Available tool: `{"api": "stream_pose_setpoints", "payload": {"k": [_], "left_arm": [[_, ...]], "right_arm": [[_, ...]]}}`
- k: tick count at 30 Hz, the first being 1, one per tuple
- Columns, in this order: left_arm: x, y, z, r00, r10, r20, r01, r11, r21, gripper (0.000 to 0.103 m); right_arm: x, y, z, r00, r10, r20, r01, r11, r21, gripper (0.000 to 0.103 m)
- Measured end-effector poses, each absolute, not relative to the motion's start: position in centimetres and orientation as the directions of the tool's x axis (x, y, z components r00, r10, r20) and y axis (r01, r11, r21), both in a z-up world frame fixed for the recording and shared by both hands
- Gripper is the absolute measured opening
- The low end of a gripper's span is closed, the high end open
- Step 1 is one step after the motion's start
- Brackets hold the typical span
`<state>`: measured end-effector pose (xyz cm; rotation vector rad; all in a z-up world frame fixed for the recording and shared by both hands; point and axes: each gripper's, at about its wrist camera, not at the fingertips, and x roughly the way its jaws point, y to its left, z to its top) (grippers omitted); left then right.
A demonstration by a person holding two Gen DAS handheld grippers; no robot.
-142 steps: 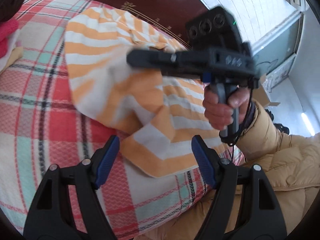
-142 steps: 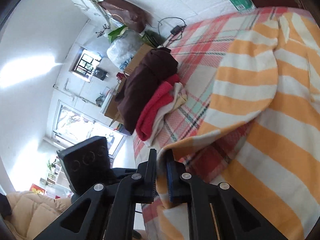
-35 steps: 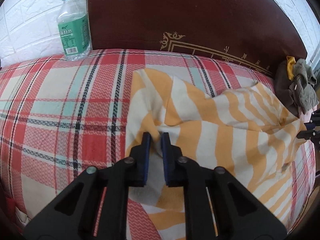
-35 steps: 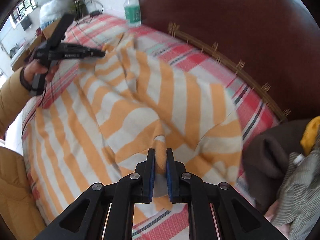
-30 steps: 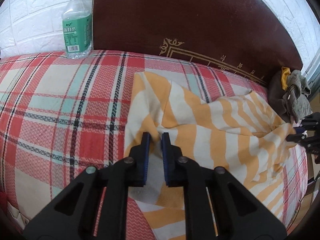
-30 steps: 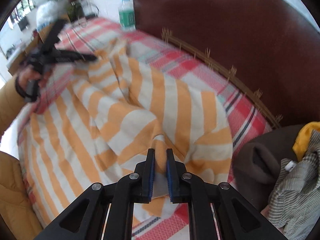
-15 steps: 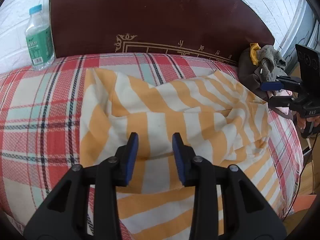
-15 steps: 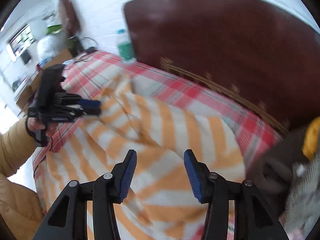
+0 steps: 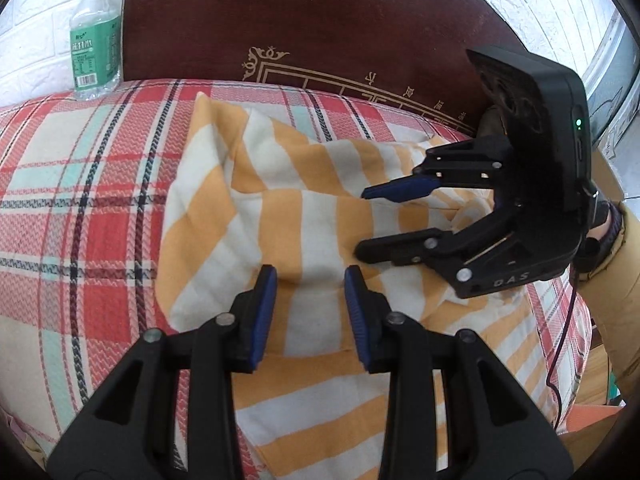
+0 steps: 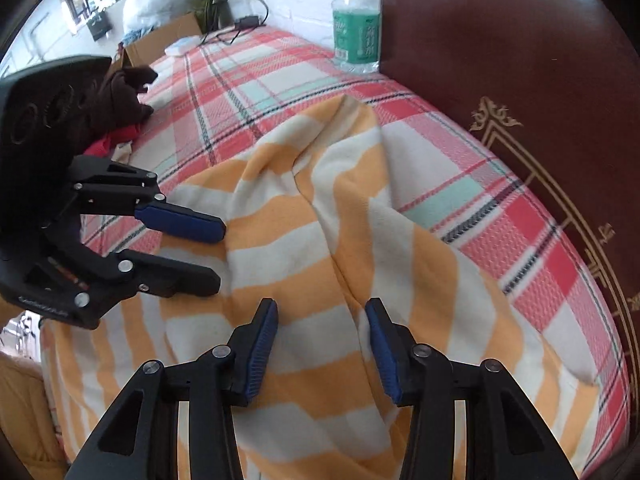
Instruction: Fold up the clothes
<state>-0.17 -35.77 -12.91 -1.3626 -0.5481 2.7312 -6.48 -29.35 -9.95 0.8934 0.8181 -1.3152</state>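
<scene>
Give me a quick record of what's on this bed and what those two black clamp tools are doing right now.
surface: bed with a red plaid sheet
garment: orange-and-white striped garment, spread rumpled on the sheet
left hand-held gripper: open above the garment, gripping nothing; jaws have just been opening
right hand-held gripper: open above the garment, gripping nothing; jaws have just been opening
bottle: water bottle, upright beside the headboard
other clothes: dark and red pile farther along the bed
</scene>
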Motion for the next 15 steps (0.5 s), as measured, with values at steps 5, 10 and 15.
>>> {"api": "stream_pose_setpoints", "payload": {"k": [5,10,15], "left_arm": [[0.0,-36.5,-12.9,-0.622,0.210,-0.755,0.134,-0.921,-0.366,0.036],[0.6,-37.1,-12.3,-0.637,0.223,-0.738,0.129,-0.913,-0.387,0.037],[1.1,-37.0,-12.2,-0.635,0.215,-0.742,0.135,-0.915,-0.381,0.037]], "right_arm": [[-5.9,-30.2,-9.3,0.070,-0.438,-0.896,0.995,0.093,0.032,0.012],[-5.4,-30.3,-7.2,0.007,-0.483,-0.876,0.994,0.097,-0.046,0.011],[-6.0,-31.6,-8.1,-0.095,-0.495,-0.864,0.992,0.021,-0.121,0.014]]}}
